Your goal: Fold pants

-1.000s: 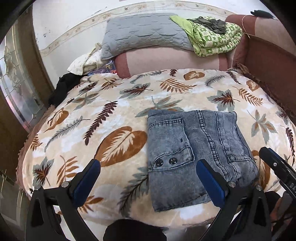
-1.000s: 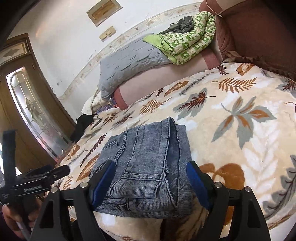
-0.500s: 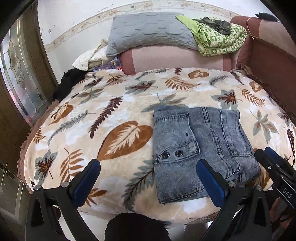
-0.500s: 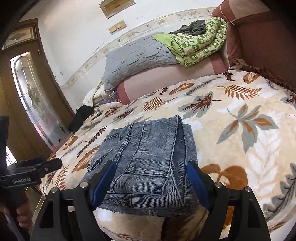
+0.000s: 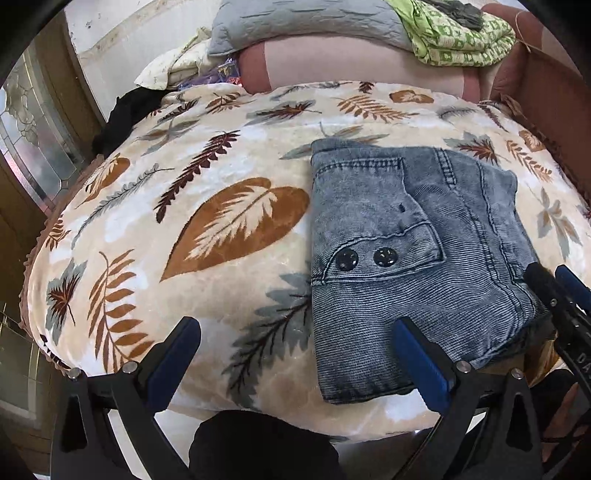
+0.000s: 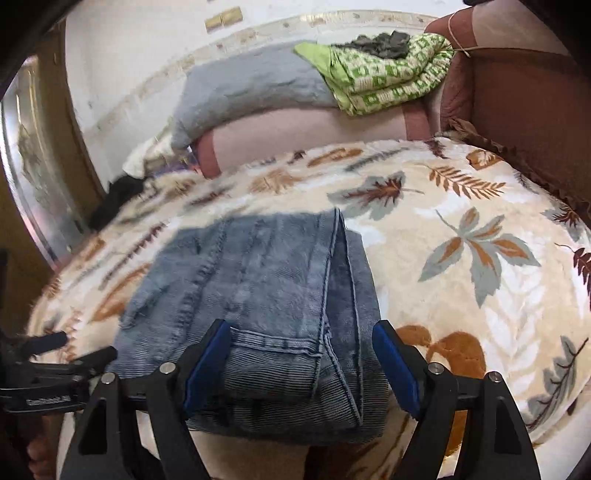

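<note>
The blue denim pants (image 5: pixel 406 240) lie folded into a compact rectangle on the leaf-print blanket (image 5: pixel 221 221), back pocket with two dark studs facing up. My left gripper (image 5: pixel 297 358) hovers open over the bed's near edge; its right finger (image 5: pixel 421 362) is above the pants' near left corner, and nothing sits between the pads. In the right wrist view the pants (image 6: pixel 266 280) run away from me. My right gripper (image 6: pixel 303 365) stands open, its fingers on either side of the pants' near end without pressing on it. It also shows at the right edge as the right gripper (image 5: pixel 554 295).
A grey pillow (image 5: pixel 314 22) and a green patterned quilt (image 5: pixel 454 33) rest on a pink bolster (image 5: pixel 351 62) at the far side. A brown upholstered side (image 6: pixel 524 103) borders the bed at right. A black cloth (image 5: pixel 125 110) and a glass door (image 5: pixel 33 147) are at left.
The left gripper has sunk closer to the bed, so the pants look larger. The right gripper has swung and rolled, and the pants' near end now sits centred between its fingers.
</note>
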